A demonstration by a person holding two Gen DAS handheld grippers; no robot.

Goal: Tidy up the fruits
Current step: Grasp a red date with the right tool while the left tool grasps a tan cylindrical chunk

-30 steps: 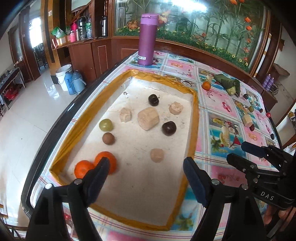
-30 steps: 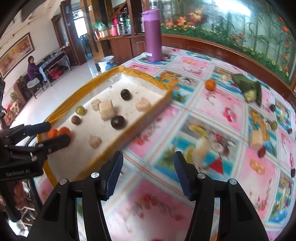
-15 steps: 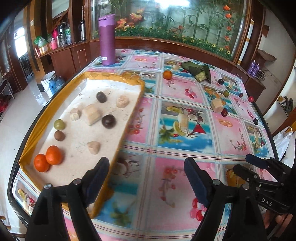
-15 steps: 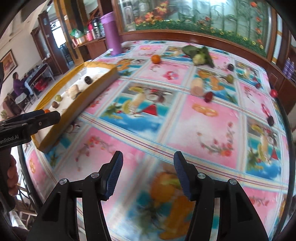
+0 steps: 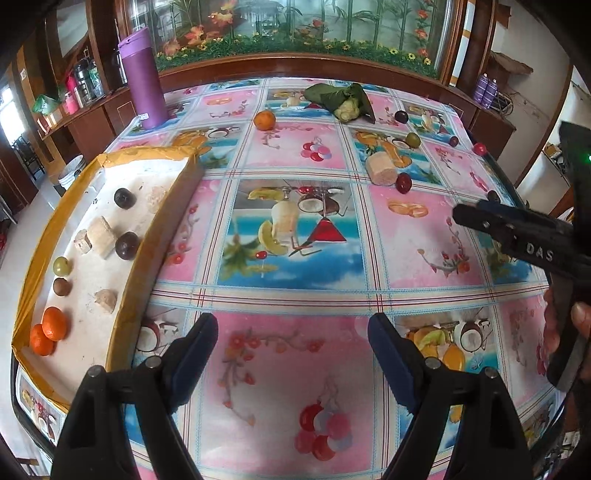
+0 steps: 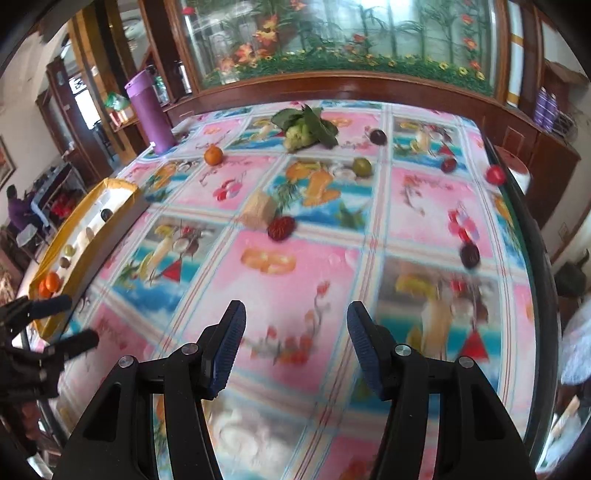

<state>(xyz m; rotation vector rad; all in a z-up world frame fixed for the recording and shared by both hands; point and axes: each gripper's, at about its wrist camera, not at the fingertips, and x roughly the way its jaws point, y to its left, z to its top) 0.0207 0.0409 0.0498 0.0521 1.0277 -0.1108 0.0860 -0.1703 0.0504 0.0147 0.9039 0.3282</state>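
A yellow-rimmed tray (image 5: 162,229) at the table's left holds two oranges (image 5: 50,328), dark plums, a green fruit and several tan chunks. Loose fruit lies on the tablecloth: an orange (image 5: 265,120) (image 6: 213,155), a red fruit (image 5: 403,182) (image 6: 280,228) beside a tan block (image 5: 382,168), a green fruit (image 6: 361,166), dark plums (image 6: 378,137) and a leafy bundle (image 6: 306,127). My left gripper (image 5: 291,347) is open and empty over the near tablecloth. My right gripper (image 6: 295,332) is open and empty, to the right of the left one.
A tall purple flask (image 5: 143,79) stands at the far left corner. A wooden cabinet with a painted glass panel (image 5: 295,33) runs along the far edge. More small fruits (image 6: 495,174) lie near the table's right edge.
Both grippers have swung right, away from the tray, toward the loose fruit on the tablecloth. Both stay open and empty.
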